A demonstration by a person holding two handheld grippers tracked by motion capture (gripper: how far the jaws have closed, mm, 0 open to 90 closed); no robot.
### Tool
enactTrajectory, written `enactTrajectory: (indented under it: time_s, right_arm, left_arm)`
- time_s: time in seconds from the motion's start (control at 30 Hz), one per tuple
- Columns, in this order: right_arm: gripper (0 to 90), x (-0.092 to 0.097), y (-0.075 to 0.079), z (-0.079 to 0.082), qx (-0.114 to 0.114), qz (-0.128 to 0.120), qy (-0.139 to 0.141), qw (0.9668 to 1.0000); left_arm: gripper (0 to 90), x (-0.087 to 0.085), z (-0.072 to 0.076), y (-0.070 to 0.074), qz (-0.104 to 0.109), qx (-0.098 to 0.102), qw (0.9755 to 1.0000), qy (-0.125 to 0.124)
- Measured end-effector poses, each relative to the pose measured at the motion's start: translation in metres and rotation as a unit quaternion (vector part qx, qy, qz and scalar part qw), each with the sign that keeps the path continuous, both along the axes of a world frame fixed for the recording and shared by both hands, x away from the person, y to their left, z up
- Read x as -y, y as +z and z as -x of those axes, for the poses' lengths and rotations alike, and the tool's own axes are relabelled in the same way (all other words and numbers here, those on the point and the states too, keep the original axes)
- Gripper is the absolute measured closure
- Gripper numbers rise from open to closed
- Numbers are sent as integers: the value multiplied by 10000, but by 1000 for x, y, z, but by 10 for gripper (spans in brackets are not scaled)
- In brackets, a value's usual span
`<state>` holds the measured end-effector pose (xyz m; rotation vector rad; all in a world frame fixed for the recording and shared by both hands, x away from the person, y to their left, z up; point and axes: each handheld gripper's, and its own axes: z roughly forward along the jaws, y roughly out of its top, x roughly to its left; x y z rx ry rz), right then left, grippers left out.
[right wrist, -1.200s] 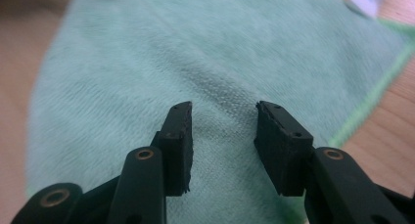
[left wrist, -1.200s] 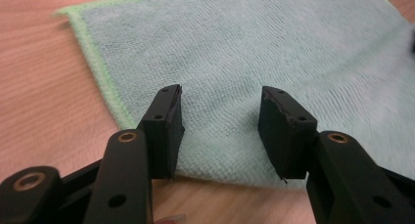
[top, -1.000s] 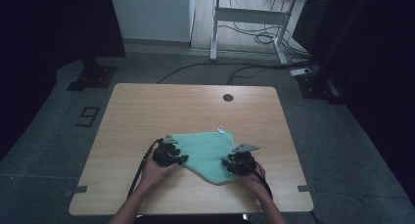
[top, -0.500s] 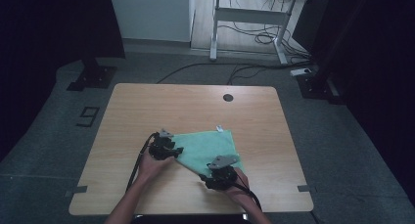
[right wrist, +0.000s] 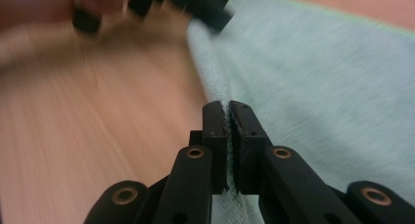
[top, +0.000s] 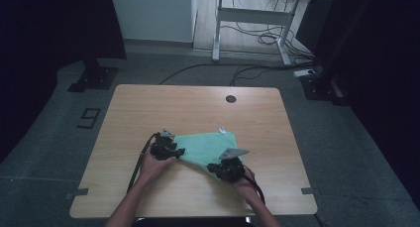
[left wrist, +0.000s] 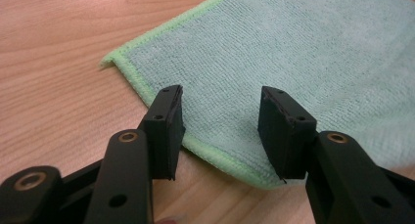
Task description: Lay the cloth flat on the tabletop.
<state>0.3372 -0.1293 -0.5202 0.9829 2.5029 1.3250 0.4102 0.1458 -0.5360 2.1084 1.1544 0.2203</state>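
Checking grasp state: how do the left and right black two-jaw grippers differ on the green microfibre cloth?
Left gripper: jaws apart over the cloth's near edge, nothing pinched. Right gripper: jaws just closed, pinching a cloth fold. Left's view is sharp; right's is motion-blurred. Both sit low at the cloth's edge on the wooden table.

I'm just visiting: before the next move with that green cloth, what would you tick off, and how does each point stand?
1. Right claw pinching the green cloth: ok, its jaws have just been closing and now clamp the edge.
2. Left claw gripping: not ok, jaws open, the cloth hem lying between them.
3. Cloth lying on the table: ok.
4. Cloth flat: not ok, one side is folded or drawn in diagonally.
5. How many layers the right claw pinches: cannot tell.
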Motion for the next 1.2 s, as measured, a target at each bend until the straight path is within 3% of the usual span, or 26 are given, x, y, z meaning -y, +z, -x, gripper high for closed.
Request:
enactTrajectory:
  time_s: [0.1, 0.17, 0.33, 0.63, 0.83, 1.1, 1.2]
  right_arm:
    - [856, 14, 8, -21, -107, -383, -212, 9990]
    - [855, 19, 9, -33, -50, -381, -349, 9987]
    - [855, 28, -2, -61, -258, -457, -608, 9968]
    - [848, 38, -16, -72, -278, -445, -952, 9941]
    - [798, 38, -19, -72, -128, -182, -1076, 9939]
    - [579, 50, -22, -74, 13, -29, -1458, 9893]
    - [576, 56, -18, -71, 121, -18, -1513, 9884]
  left_arm:
    - [514, 1, -5, 1, 46, -24, 10000, 27]
    - [509, 2, -7, 1, 32, -8, 10000, 57]
    - [509, 3, -9, 3, -40, 37, 9999, 92]
    - [513, 3, -11, 0, -113, 34, 9999, 105]
    - [513, 4, -11, 0, -154, 46, 9998, 88]
    - [511, 8, -10, -1, -191, 88, 9998, 68]
    - [511, 8, -10, -1, -178, 87, 9998, 67]
